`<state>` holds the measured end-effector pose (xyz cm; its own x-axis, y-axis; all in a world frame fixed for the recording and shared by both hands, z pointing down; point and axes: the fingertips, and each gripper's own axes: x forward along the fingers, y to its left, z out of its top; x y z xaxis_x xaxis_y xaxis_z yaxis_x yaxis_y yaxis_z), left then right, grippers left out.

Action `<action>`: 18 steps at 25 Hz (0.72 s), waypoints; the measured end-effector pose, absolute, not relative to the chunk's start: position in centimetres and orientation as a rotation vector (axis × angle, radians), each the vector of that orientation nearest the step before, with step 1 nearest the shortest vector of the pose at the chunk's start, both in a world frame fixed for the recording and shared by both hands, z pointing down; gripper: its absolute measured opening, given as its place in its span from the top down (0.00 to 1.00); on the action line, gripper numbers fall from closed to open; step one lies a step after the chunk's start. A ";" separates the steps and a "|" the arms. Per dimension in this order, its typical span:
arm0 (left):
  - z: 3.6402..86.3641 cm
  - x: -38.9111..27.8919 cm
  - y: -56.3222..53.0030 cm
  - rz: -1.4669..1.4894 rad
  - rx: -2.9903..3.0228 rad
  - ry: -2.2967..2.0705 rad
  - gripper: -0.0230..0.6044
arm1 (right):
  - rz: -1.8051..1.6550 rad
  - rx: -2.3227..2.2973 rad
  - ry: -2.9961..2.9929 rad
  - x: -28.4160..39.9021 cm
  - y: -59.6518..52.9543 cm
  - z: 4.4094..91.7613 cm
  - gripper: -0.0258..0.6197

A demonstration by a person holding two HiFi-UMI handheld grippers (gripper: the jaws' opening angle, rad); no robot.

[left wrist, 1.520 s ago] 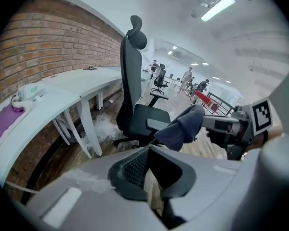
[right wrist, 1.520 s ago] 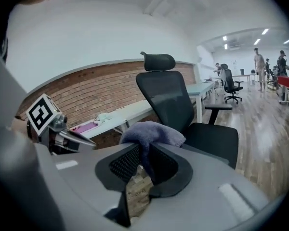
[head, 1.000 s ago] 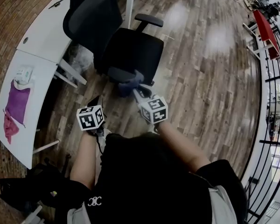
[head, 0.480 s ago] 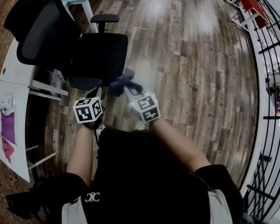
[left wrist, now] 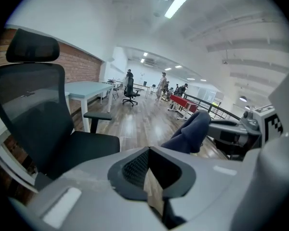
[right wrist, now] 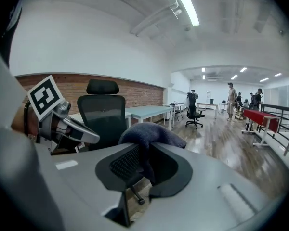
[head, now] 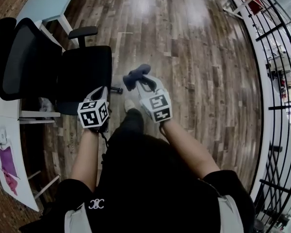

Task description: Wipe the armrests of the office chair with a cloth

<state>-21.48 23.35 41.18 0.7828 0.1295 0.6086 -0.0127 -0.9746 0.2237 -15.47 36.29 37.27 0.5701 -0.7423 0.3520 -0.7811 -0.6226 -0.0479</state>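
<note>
- Closest in, low by the near right corner of the chair (head: 82,72): holding the left gripper (head: 103,95) idle, jaws drawn in close with only a sliver of floor between them and nothing held.
- Just to its right: clamping the right gripper (head: 141,84) onto a fold of the dark blue cloth (head: 136,75), with the rest bunched up over the jaw tips.
- And off it comes! Pressing that cloth onto the chair's near armrest a second ago, just past its end half a second ago, now carrying it clear to the right of the seat over the bare floor (head: 194,72), touching nothing.
- Swung round in the same stretch too, putting the chair out to the left instead of straight ahead.
- Reads as a stroke on the near armrest finished or broken off; cannot tell which from here, and hard to pick that armrest out at all now.
- Further off, on the chair's far side: spotting the other armrest (head: 83,31) up on its post, well apart from the cloth, so probably the part left to do.
- Likely calls for bringing the cloth back left across the seat, or stepping round the chair.
- Farthest left: a pale blue desk (head: 43,4) behind the chair.
</note>
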 end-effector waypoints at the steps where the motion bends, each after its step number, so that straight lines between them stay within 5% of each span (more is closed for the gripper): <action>1: 41.3 -19.9 23.5 0.958 2.753 0.106 0.95 | 0.511 2.666 -1.299 -14.1 36.2 37.2 0.86; 8: 42.4 -8.5 17.5 0.823 2.719 -0.001 0.95 | 0.505 2.546 -1.315 -2.2 31.8 37.4 0.86; 18: 42.7 -0.6 12.0 0.863 2.679 -0.091 0.95 | 0.559 2.574 -1.335 7.9 28.3 36.9 0.86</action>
<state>-0.63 11.97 42.66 0.8151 0.0381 0.5780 -0.1582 -0.9453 0.2854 7.89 28.31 36.91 0.5236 -0.7458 0.4118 -0.8169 -0.5768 -0.0059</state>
